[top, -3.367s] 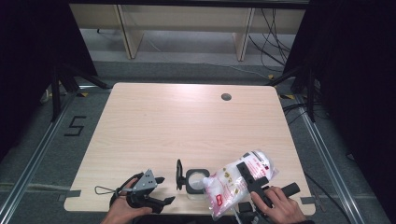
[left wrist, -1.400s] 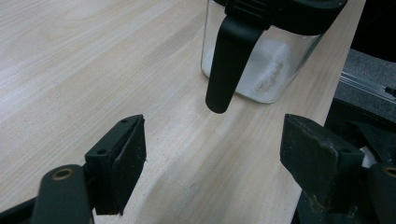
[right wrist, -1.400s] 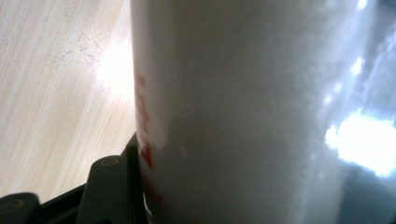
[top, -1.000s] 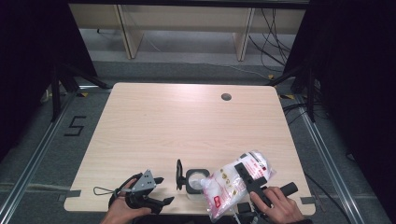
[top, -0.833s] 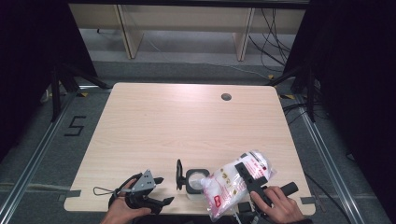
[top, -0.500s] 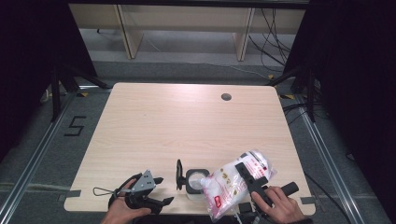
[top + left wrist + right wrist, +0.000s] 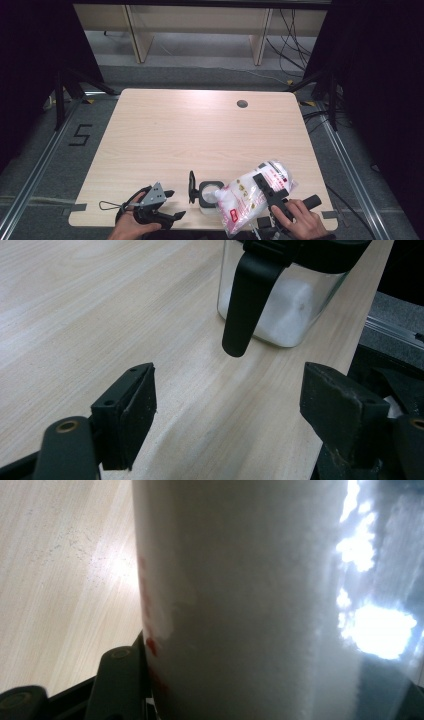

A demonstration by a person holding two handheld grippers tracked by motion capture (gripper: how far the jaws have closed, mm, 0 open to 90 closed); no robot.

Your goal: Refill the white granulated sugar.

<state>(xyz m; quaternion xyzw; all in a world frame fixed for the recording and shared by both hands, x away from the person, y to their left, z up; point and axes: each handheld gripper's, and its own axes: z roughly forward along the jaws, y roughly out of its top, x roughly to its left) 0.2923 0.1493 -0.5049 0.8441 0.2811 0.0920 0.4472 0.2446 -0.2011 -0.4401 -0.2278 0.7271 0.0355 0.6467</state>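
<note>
A clear square jar (image 7: 210, 196) with white powder in its bottom stands near the table's front edge, its black hinged lid (image 7: 191, 186) flipped up on the left. A plastic bag of white powder (image 7: 250, 197) with red print lies tilted, its lower corner at the jar's mouth. My right gripper (image 7: 267, 187) is shut on the bag, and in the right gripper view the bag (image 7: 260, 600) presses against one black finger (image 7: 120, 680). My left gripper (image 7: 175, 203) is open and holds nothing, just left of the jar (image 7: 280, 305); its jaws point at the hanging lid (image 7: 250, 295).
The light wooden table (image 7: 200, 130) has a round cable hole (image 7: 242, 104) at the back right. The jar sits close to the front edge (image 7: 360, 315). Shelf legs and cables stand on the floor behind the table.
</note>
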